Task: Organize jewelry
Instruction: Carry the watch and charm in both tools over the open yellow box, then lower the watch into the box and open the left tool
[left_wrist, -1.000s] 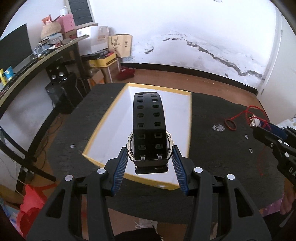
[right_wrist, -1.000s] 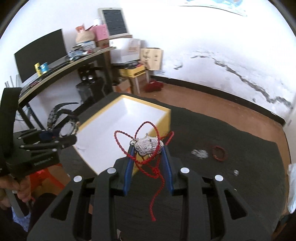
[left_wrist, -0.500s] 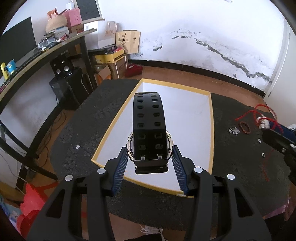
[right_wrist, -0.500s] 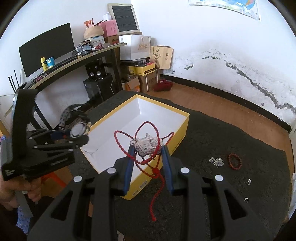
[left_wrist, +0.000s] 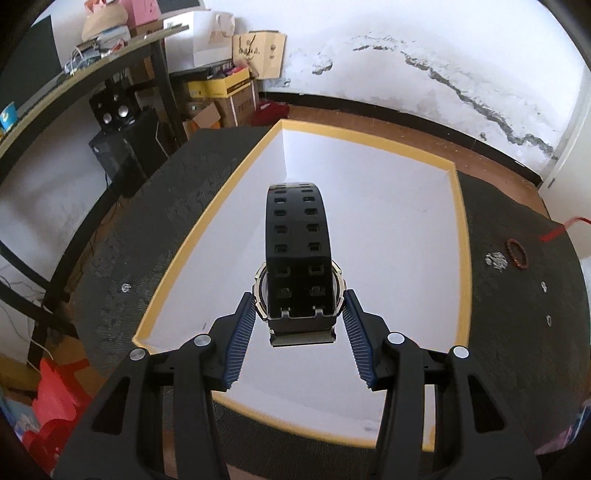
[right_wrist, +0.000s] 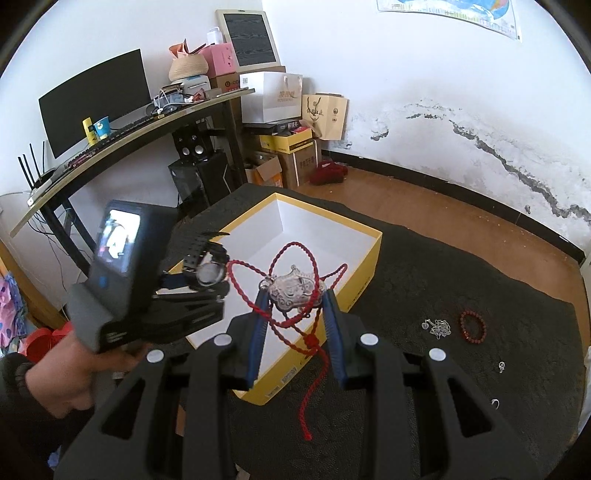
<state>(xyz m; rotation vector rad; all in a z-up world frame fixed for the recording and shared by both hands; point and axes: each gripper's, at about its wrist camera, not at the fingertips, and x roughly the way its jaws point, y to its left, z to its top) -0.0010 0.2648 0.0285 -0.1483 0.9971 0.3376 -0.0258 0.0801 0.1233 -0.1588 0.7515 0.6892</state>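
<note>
Left gripper (left_wrist: 298, 306) jaws clamp a black watch (left_wrist: 297, 254) above the white box (left_wrist: 460, 236); right gripper (right_wrist: 293, 295) jaws pinch a silver pendant (right_wrist: 295, 291) on red cord (right_wrist: 291, 254)

Black watch (left_wrist: 297, 258) held above white-lined yellow box (left_wrist: 369, 206); silver pendant on red cord (right_wrist: 295, 290) held beside it.

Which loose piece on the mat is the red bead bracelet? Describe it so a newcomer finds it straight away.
Start at the yellow-rimmed white box on the dark mat, then look across the mat on the side away from the desk. The red bead bracelet lies flat there as a small closed ring, right beside a tangled silver chain. It is the only red piece lying on the mat; the nearby bits are silver.
</note>
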